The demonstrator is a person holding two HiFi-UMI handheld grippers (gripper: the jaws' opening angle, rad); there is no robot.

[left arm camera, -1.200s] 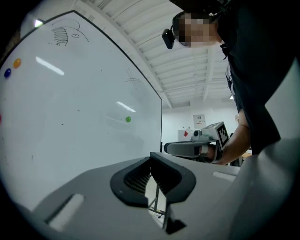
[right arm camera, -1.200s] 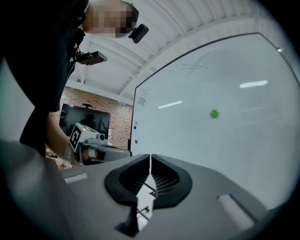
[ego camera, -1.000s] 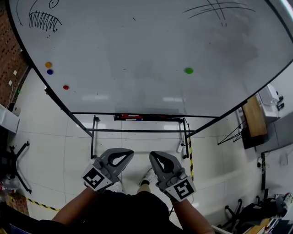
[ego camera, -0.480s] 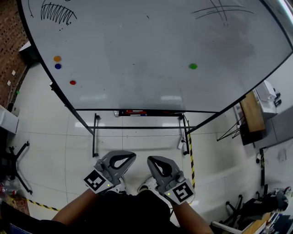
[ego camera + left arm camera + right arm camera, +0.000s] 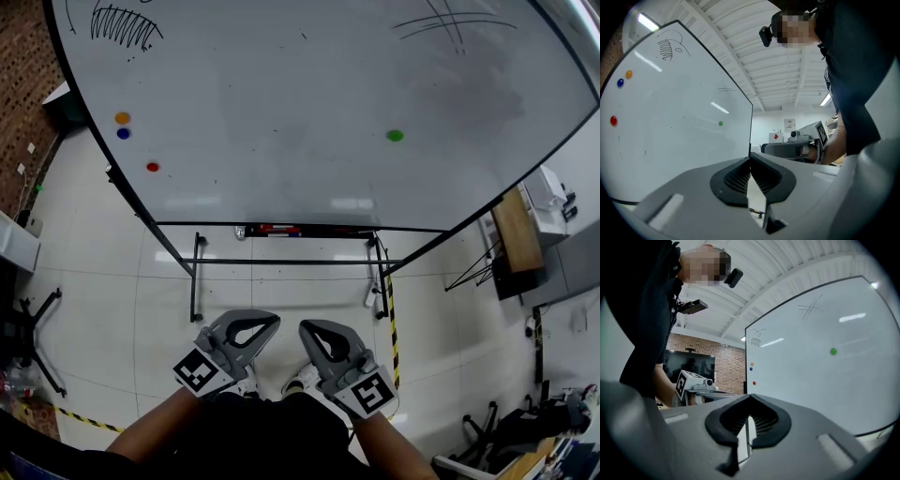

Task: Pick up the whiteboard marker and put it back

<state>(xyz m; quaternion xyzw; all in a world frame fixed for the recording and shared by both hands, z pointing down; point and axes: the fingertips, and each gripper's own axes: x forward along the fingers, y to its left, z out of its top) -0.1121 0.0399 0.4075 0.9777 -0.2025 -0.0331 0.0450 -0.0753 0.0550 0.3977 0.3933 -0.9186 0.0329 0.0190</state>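
Observation:
Whiteboard markers (image 5: 277, 229), red and dark, lie in the tray under the big whiteboard (image 5: 309, 103); which of them is the task's marker I cannot tell. Both grippers are held low in front of the person, well short of the tray and pointing toward the board. My left gripper (image 5: 273, 321) is shut with nothing in it, and its tips meet in its own view (image 5: 750, 158). My right gripper (image 5: 305, 327) is also shut and empty, its tips touching (image 5: 750, 397). Each gripper shows in the other's view: the right gripper (image 5: 790, 149) and the left gripper (image 5: 696, 382).
The board stands on a black metal frame (image 5: 195, 281) over a white tiled floor. On the board are a green magnet (image 5: 395, 136), an orange (image 5: 122, 118), a blue (image 5: 123, 133) and a red one (image 5: 153, 167), plus scribbles. A wooden desk (image 5: 520, 239) is at right, with yellow-black tape (image 5: 391, 319) on the floor.
Both grippers have drawn slightly back toward the person and closer together. The head view has shifted, so the board and tray sit a little higher and further right. Both stay shut.

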